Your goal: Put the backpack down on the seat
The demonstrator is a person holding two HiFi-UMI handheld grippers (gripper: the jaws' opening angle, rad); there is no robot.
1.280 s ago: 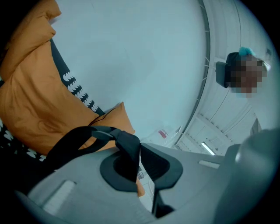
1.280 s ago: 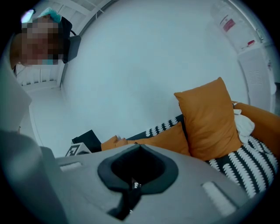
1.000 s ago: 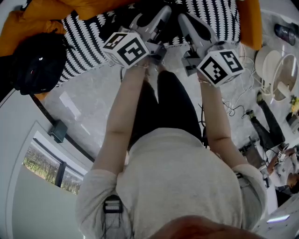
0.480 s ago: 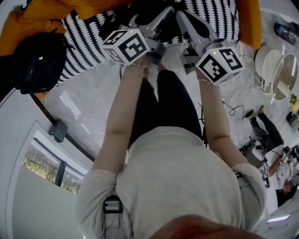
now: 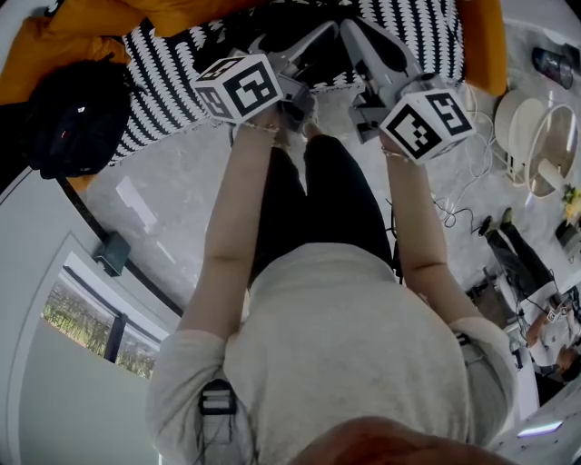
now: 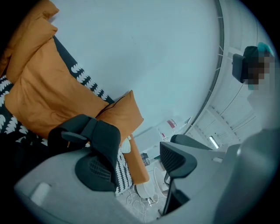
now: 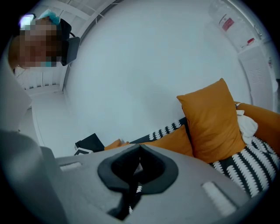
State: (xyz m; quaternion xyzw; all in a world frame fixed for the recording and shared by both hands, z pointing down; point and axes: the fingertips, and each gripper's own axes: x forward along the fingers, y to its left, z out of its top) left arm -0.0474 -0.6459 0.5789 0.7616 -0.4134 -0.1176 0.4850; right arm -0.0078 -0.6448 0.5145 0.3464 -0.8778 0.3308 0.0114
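Head view: found the backpack (image 5: 73,118) already lying on the seat (image 5: 172,64), well off to the left of the left gripper (image 5: 309,41) and farther still from the right gripper (image 5: 377,50), pressed against an orange cushion (image 5: 82,27) at its far side. Lay slumped as a dark, near-round heap. Seemed to have its long axis running from the cushion toward the seat's front edge, though only loosely; could not tell which end was the top or which way it faced. Noted also a plain dark patch (image 5: 331,41) just ahead of and between both grippers; could not tell what it was.

Left gripper view: jaws of the left gripper (image 6: 135,159) spread wide and opening, with nothing between them but cushion, seat edge and floor cables (image 6: 140,199) beyond.

Right gripper view: right gripper (image 7: 138,168) clenched, pads together on nothing, aimed over the seat toward the wall (image 7: 144,74).

Judged the step in hand to be the letting-go at the end of the set-down. Judged the next move to call only for drawing both grippers back and up, clear of straps, without dragging the backpack toward the seat's edge.
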